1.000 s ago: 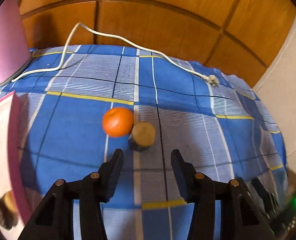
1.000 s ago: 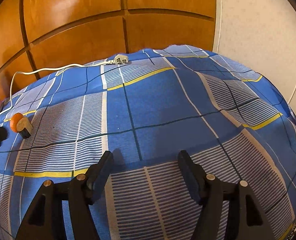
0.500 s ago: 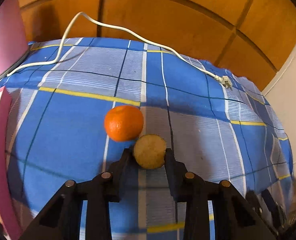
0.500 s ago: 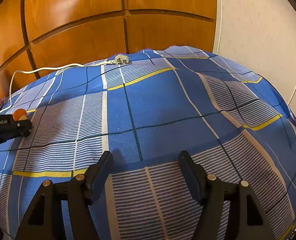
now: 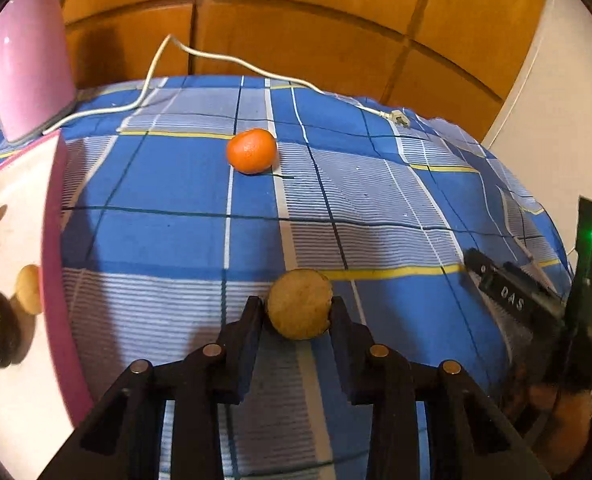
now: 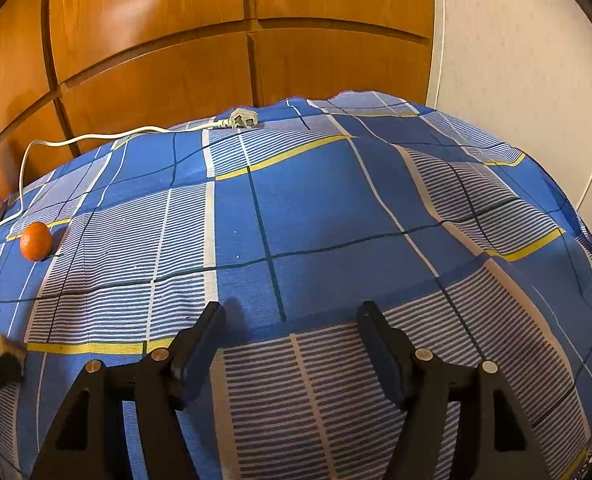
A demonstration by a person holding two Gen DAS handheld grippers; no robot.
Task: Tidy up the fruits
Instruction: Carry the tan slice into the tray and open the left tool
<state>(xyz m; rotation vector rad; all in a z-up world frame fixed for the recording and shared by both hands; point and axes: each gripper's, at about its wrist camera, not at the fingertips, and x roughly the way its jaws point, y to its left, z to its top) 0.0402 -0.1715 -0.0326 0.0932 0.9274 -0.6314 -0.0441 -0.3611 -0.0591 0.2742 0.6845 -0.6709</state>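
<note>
My left gripper (image 5: 298,310) is shut on a small round tan-brown fruit (image 5: 299,304) and holds it above the blue checked cloth (image 5: 167,184). An orange tangerine (image 5: 251,150) lies on the cloth farther ahead; it also shows at the far left of the right wrist view (image 6: 35,241). A white tray with a pink rim (image 5: 55,264) at the left holds several small fruits (image 5: 27,289). My right gripper (image 6: 291,320) is open and empty over the cloth; it also shows at the right of the left wrist view (image 5: 508,292).
A pink appliance (image 5: 27,60) stands at the back left with its white cord and plug (image 6: 239,120) lying across the far cloth. Wooden cabinet doors (image 6: 155,40) stand behind. A white wall (image 6: 516,60) is at the right.
My left gripper closed on the tan fruit beside the tangerine, then lifted and pulled it back toward me, away from the tangerine. The right gripper stayed still.
</note>
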